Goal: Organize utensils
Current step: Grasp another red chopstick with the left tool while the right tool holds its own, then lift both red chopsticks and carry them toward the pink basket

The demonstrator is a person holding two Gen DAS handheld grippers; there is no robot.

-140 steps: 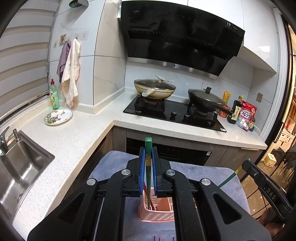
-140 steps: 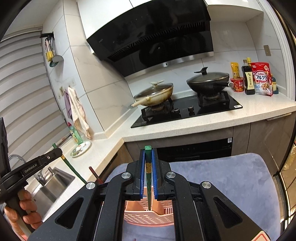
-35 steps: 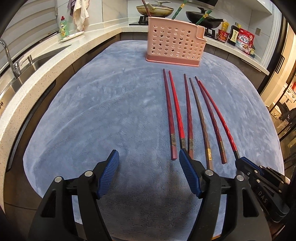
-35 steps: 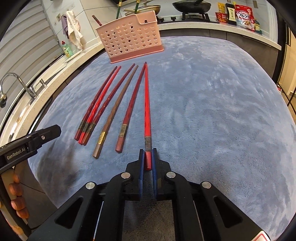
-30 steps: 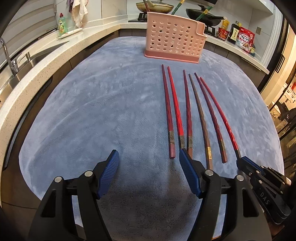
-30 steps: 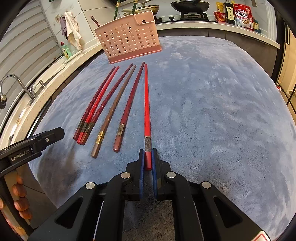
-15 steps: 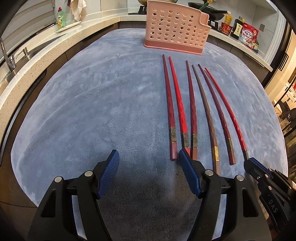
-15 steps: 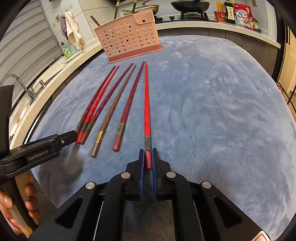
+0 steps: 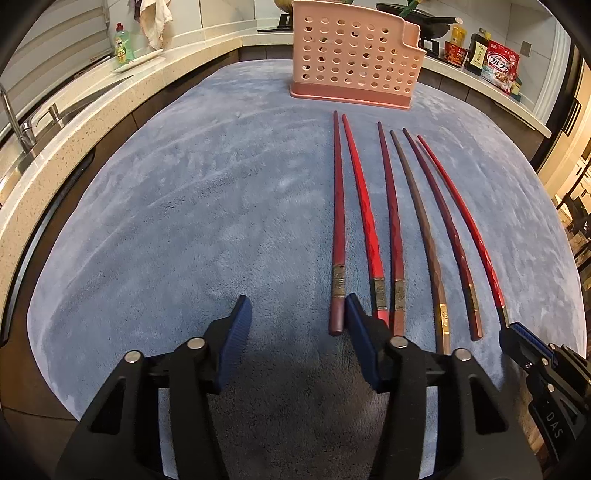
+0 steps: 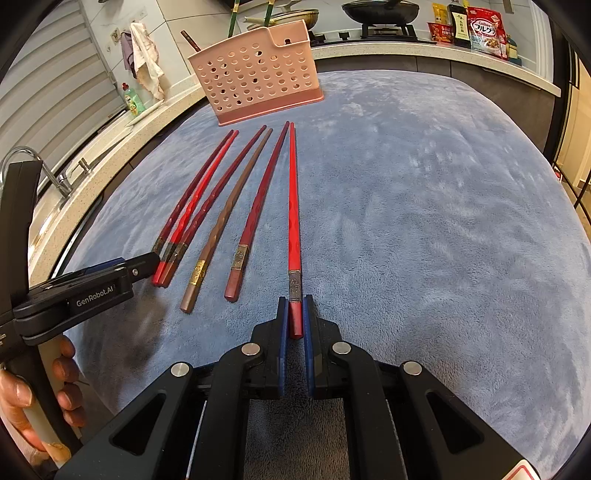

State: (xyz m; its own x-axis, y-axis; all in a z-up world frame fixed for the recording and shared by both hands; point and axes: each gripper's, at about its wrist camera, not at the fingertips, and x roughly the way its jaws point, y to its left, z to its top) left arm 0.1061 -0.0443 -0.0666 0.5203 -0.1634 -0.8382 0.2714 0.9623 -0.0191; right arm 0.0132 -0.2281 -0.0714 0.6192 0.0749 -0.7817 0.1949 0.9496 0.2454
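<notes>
bare blue mat (image 9: 184, 206) lies open left of the six chopsticks (image 9: 391, 221); the pink basket (image 9: 351, 59) blocks the far end, open mat to their right.

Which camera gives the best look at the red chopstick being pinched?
The right wrist view: the bright red chopstick runs centrally from the right gripper, whose jaws close on its end. The left wrist view shows it at the frame's right edge, its gripped end hidden.

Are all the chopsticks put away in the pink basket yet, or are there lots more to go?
Not yet. A few are done: green-handled chopsticks already stick out of the pink basket. In hand: the right gripper is shut on the bright red chopstick, which lies on the blue cloth. The left gripper is open at the leftmost dark red chopstick. Six chopsticks remain on the cloth.
</notes>
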